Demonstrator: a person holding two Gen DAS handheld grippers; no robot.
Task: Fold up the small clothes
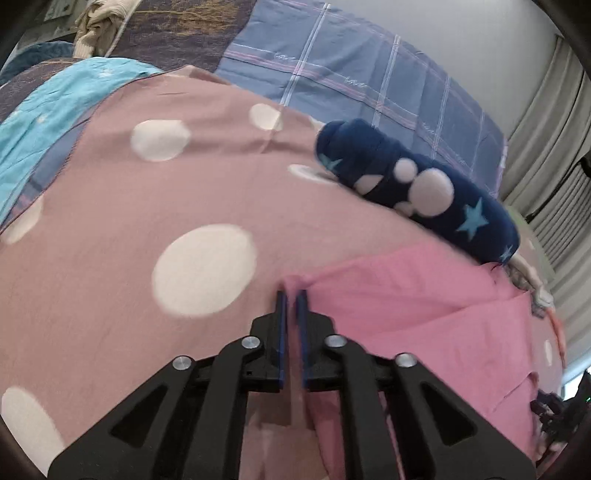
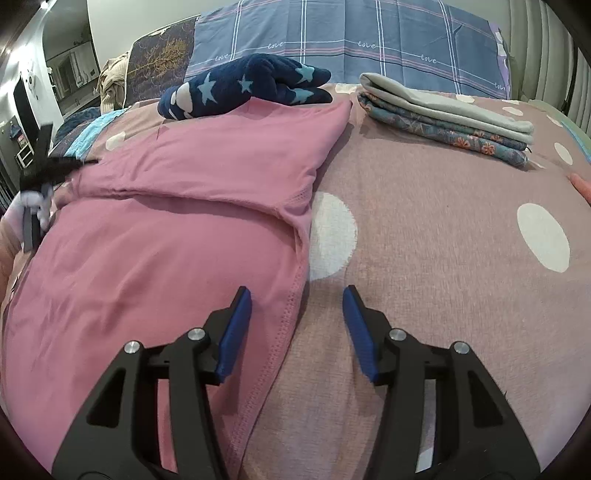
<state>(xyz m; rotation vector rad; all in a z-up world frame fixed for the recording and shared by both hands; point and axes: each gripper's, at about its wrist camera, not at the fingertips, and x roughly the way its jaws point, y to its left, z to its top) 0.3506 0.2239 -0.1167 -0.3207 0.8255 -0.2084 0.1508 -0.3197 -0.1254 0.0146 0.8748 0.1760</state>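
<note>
Home bedroom: bed (image 2: 443, 258) with plaid pillow (image 2: 369, 37).

Right of the pink garment (image 2: 166, 229) the dotted bedspread (image 2: 443, 258) lies bare, open passage; the folded stack (image 2: 443, 110) blocks beyond it; the navy star fleece (image 2: 243, 88) bounds the garment's far edge.

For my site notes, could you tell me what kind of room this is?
Most likely a bedroom: the work surface is a bed with a polka-dot cover, a plaid pillow at its head, and curtains alongside.
</note>
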